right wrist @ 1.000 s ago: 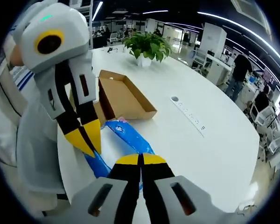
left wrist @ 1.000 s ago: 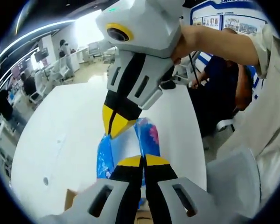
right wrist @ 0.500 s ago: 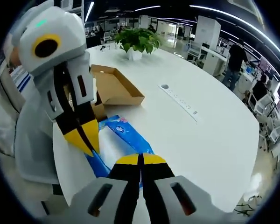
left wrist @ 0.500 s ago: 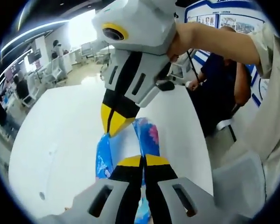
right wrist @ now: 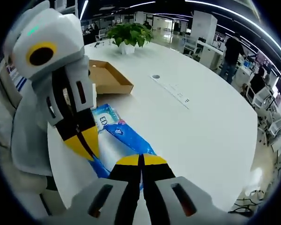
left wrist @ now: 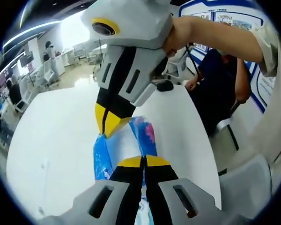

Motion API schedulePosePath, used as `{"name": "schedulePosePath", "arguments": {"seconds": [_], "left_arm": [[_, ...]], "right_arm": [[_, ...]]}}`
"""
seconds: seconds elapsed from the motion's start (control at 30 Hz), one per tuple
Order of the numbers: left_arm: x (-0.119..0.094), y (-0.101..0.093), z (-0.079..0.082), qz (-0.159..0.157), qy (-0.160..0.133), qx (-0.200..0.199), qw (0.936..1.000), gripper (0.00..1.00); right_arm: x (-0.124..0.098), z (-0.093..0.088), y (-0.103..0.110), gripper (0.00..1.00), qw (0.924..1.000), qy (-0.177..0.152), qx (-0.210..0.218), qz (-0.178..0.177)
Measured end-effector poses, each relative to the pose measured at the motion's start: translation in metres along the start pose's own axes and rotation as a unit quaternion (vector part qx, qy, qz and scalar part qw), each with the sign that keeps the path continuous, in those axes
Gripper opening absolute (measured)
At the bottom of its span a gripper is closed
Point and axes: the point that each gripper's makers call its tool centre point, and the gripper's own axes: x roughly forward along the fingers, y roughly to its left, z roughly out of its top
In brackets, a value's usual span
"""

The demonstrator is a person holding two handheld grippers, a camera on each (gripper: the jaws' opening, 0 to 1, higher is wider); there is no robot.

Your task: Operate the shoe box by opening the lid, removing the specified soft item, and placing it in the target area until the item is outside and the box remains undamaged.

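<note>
A blue packet (right wrist: 126,136) is being gripped above the white tabletop (right wrist: 201,126) by both clenched jaws, left gripper (left wrist: 143,161) and right gripper (right wrist: 141,161). An open box (right wrist: 107,77) is lying behind, well apart.

The only lettering that can be made out is a white "ED" on the blue soft package (right wrist: 113,129), at its end nearest the open cardboard box (right wrist: 107,77). The wall posters (left wrist: 215,18) behind the seated person carry print too blurred to read.
</note>
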Motion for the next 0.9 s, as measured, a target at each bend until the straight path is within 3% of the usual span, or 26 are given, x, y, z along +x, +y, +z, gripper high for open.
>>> {"name": "schedulePosePath", "arguments": {"seconds": [0.53, 0.9], "left_arm": [[0.044, 0.007, 0.005, -0.024, -0.004, 0.001, 0.9997, 0.00], [0.064, 0.011, -0.011, -0.033, 0.009, -0.003, 0.9994, 0.00]], "right_arm": [[0.006, -0.033, -0.026, 0.00, 0.9995, 0.024, 0.019, -0.006], [0.023, -0.061, -0.032, 0.00, 0.9984, 0.048, 0.030, 0.000]]}}
